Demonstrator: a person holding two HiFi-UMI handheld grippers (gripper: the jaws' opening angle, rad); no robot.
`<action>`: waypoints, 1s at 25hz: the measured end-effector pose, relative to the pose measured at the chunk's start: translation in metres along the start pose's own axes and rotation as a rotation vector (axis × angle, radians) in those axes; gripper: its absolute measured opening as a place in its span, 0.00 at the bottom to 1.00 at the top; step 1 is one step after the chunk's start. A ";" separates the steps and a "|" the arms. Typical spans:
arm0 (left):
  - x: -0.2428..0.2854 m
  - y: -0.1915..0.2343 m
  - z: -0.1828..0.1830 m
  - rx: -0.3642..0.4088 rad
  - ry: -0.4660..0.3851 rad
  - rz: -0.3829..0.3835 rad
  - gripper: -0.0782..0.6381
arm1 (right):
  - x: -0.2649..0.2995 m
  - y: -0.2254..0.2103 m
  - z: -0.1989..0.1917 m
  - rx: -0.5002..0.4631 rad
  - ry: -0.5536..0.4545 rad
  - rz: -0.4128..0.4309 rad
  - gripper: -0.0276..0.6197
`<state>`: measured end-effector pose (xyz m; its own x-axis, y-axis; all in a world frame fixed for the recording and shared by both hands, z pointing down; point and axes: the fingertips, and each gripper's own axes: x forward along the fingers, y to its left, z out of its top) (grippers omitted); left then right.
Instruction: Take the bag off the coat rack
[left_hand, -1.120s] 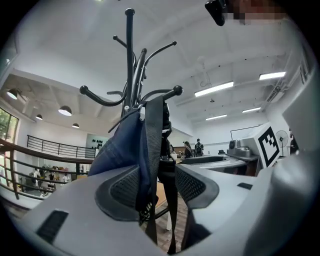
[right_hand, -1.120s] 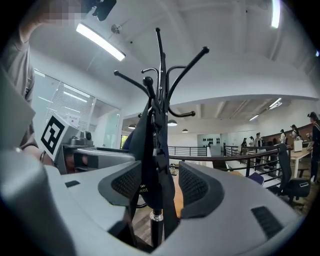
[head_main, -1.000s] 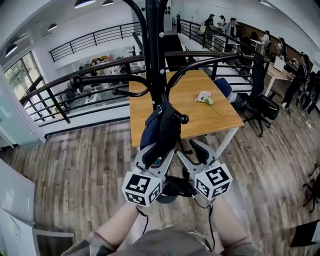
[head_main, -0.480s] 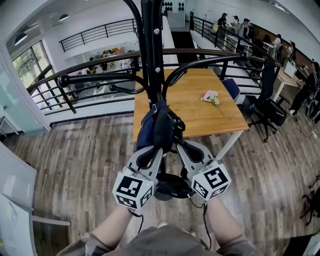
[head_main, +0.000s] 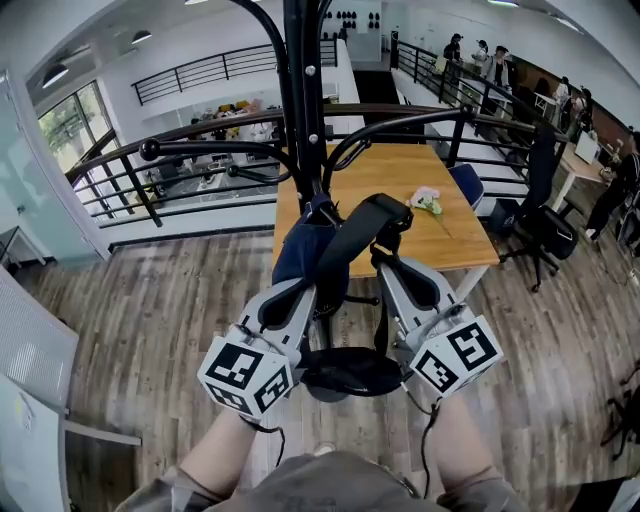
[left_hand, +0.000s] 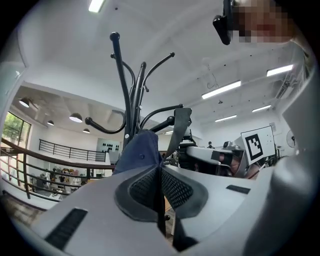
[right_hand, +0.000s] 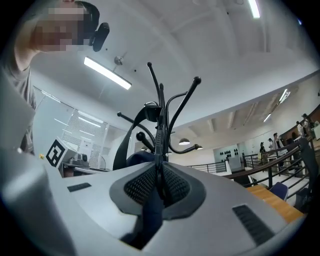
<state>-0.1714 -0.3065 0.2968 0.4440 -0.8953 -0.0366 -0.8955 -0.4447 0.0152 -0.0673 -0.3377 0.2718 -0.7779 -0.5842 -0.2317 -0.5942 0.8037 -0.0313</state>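
A navy bag (head_main: 303, 255) with a dark strap (head_main: 365, 225) hangs against the black coat rack (head_main: 305, 80). My left gripper (head_main: 310, 290) is closing its last bit onto the bag's navy fabric (left_hand: 140, 152), and its pads (left_hand: 172, 187) press on a thin fold. My right gripper (head_main: 385, 262) is shut on the strap, which runs down between its pads (right_hand: 145, 187). In the right gripper view the strap (right_hand: 131, 130) loops up toward the rack's hooks (right_hand: 161, 100). The strap's top is bunched just above the right gripper.
The rack's round base (head_main: 350, 372) sits on the wood floor between my arms. A wooden table (head_main: 400, 180) with a small pale flower bunch (head_main: 427, 198) stands behind the rack. Black railings (head_main: 200, 125) run behind it, and an office chair (head_main: 540, 225) is at the right.
Both grippers were open around the bag and have come shut on it. The strap has risen and shifted right, and both grippers have moved slightly up.
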 end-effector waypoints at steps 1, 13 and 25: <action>-0.002 -0.004 0.007 -0.002 -0.006 -0.012 0.14 | -0.004 -0.002 0.009 -0.006 -0.007 -0.005 0.12; 0.006 -0.059 0.016 0.072 0.023 -0.095 0.14 | -0.060 -0.013 0.045 -0.060 0.002 -0.072 0.12; 0.013 -0.063 -0.016 0.052 0.067 -0.065 0.15 | -0.078 -0.016 0.030 -0.031 0.058 -0.093 0.12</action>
<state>-0.1084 -0.2902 0.3111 0.5008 -0.8650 0.0314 -0.8642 -0.5018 -0.0370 0.0090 -0.3012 0.2614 -0.7293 -0.6622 -0.1722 -0.6696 0.7425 -0.0196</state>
